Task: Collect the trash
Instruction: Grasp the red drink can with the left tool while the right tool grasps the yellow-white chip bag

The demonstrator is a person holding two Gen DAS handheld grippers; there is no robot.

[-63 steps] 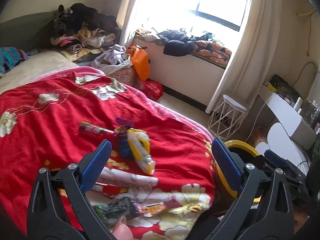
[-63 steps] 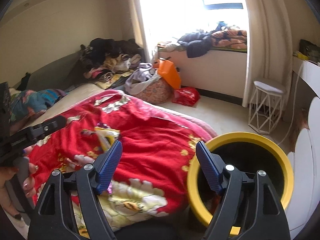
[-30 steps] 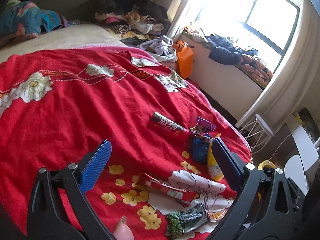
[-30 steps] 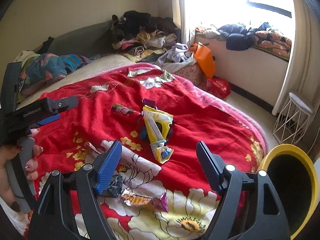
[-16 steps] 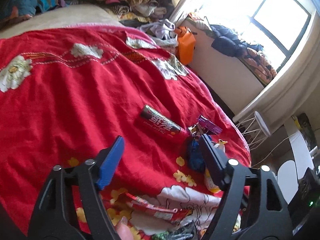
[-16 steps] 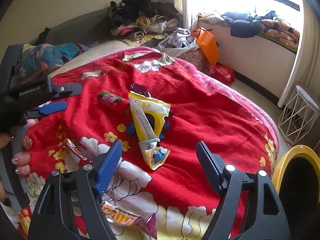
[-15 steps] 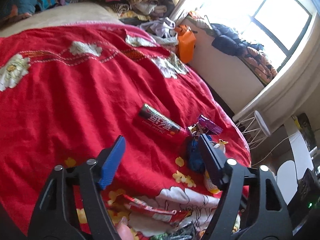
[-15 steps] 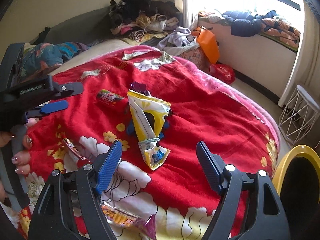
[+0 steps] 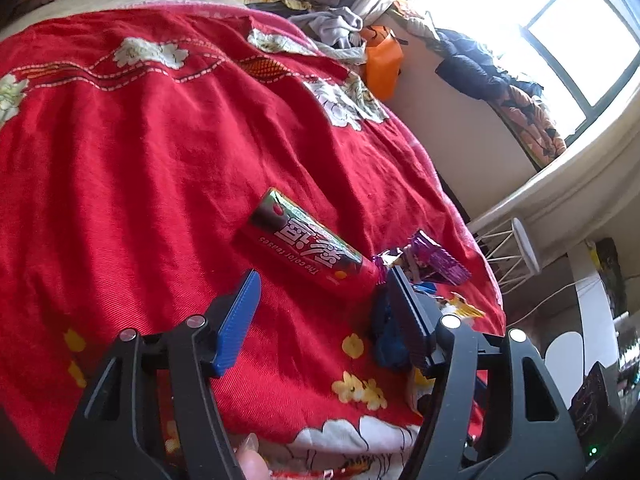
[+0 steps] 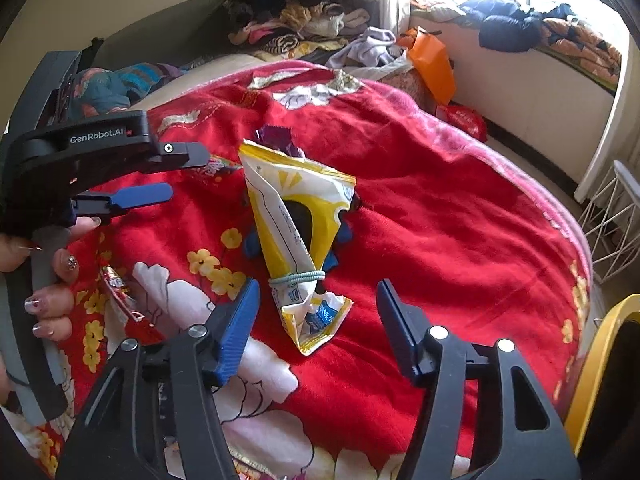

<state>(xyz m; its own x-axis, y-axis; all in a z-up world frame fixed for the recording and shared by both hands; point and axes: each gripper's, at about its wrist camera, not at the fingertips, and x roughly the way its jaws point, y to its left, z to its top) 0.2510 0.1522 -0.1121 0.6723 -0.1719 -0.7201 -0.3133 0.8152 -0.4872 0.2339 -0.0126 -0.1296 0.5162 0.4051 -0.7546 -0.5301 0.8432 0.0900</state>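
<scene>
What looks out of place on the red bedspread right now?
Snack litter on the red bedspread: a yellow bag cinched with a hair tie, a red wrapper and a purple wrapper beside it. Nothing looks spilled.

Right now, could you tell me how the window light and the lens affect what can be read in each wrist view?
Left wrist view: the window is blown out white, edges bend, yet the red wrapper prints sharply. Right wrist view: glare whitens the upper right, and the yellow snack bag on the red blanket is evenly lit and crisp.
</scene>
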